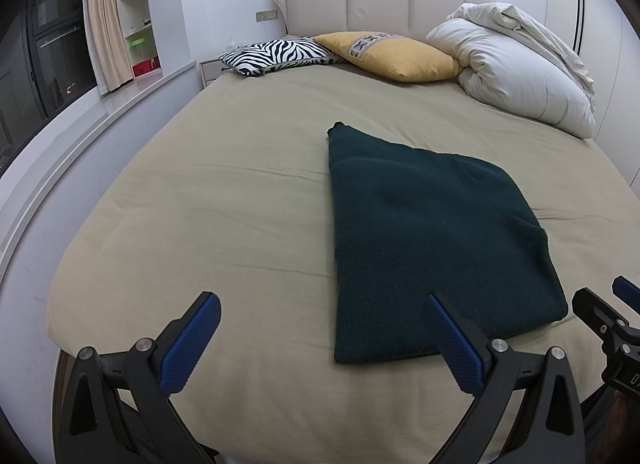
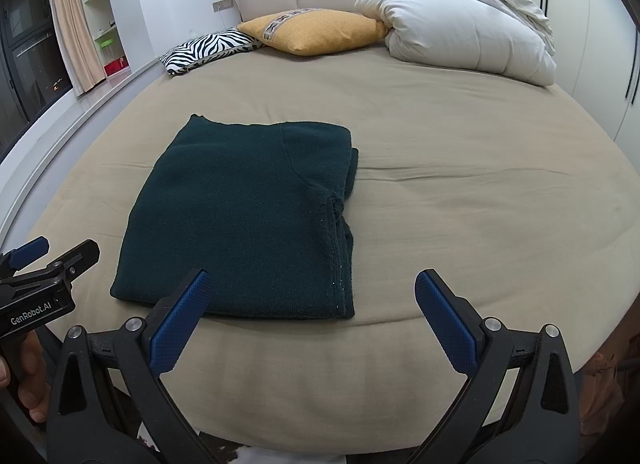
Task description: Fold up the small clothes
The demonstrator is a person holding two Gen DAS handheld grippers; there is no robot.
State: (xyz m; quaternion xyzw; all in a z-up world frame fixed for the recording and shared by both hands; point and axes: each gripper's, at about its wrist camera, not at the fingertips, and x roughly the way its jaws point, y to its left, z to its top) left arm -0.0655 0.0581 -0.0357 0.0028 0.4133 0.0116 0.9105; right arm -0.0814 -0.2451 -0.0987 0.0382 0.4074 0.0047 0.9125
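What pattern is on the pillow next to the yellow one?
Black-and-white zebra stripes on the pillow, clearest in the left wrist view.

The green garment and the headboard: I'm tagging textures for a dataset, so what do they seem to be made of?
The green garment looks like knitted wool or acrylic, matte and slightly fuzzy: fine ribbing and a soft, thick folded edge show. The headboard looks like beige leather or faux leather, smooth with a faint sheen, stitched into padded vertical panels. Which leather it is cannot be told.

Bare sheet [image 2: 460, 184] around sweater [image 2: 240, 216]; pillows [image 2: 316, 32], duvet [image 2: 468, 32] far
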